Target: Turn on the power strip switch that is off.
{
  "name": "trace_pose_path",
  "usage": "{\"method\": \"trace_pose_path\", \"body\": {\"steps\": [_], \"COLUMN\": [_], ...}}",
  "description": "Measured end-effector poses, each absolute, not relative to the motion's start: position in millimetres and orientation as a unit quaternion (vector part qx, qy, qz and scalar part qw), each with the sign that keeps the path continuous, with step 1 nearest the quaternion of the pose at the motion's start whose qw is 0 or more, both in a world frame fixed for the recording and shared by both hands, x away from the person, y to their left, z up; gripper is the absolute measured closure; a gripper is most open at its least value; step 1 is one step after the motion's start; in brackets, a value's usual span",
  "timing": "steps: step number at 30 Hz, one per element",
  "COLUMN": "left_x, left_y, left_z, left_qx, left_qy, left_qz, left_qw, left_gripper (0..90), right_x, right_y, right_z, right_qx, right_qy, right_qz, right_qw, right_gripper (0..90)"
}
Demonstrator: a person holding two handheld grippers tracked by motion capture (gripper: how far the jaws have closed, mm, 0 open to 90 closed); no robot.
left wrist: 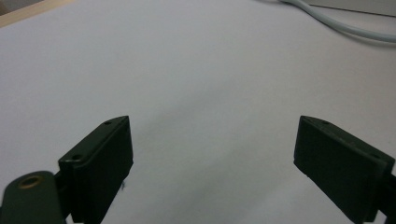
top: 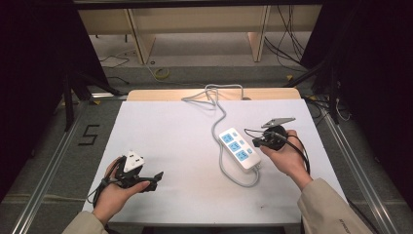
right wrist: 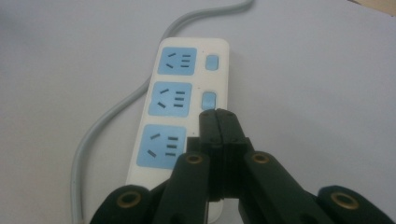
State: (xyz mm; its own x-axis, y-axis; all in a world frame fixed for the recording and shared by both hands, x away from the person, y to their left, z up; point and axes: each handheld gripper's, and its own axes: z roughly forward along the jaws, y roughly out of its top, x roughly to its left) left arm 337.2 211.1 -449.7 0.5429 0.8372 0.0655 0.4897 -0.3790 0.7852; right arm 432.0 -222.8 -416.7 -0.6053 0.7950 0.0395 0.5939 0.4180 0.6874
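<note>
A white power strip (top: 239, 148) with three blue sockets lies at the right middle of the white sheet. Its grey cable (top: 220, 122) loops toward the back edge. My right gripper (top: 255, 142) is shut and its tips rest at the strip's right side. In the right gripper view the closed jaws (right wrist: 218, 115) sit over the nearest end of the power strip (right wrist: 180, 100), just below the middle blue switch (right wrist: 208, 100); whatever lies under the tips is hidden. My left gripper (top: 155, 180) is at the front left, open, with nothing between its fingers (left wrist: 100, 163).
The white sheet (top: 170, 131) covers a wooden table whose back edge (top: 160, 94) shows. Metal rails run along both sides. A "5" mark (top: 88, 135) lies on the floor at left. Loose cables trail on the floor behind. The grey cable (left wrist: 336, 23) crosses the left gripper view's top right.
</note>
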Motion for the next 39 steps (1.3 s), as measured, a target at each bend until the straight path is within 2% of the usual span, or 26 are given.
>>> {"method": "trace_pose_path", "body": {"steps": [39], "left_x": [337.3], "left_y": [211.4], "left_z": [-449.6], "left_qx": [0.796], "left_qy": [0.417], "left_qz": [0.234], "left_qw": [0.371], "left_gripper": [11.8], "right_x": [446.4], "right_y": [-207.7], "right_z": [-421.9], "right_qx": [0.422], "right_qy": [0.847], "right_qz": [0.297], "right_qw": [0.125], "right_gripper": [90.0]}}
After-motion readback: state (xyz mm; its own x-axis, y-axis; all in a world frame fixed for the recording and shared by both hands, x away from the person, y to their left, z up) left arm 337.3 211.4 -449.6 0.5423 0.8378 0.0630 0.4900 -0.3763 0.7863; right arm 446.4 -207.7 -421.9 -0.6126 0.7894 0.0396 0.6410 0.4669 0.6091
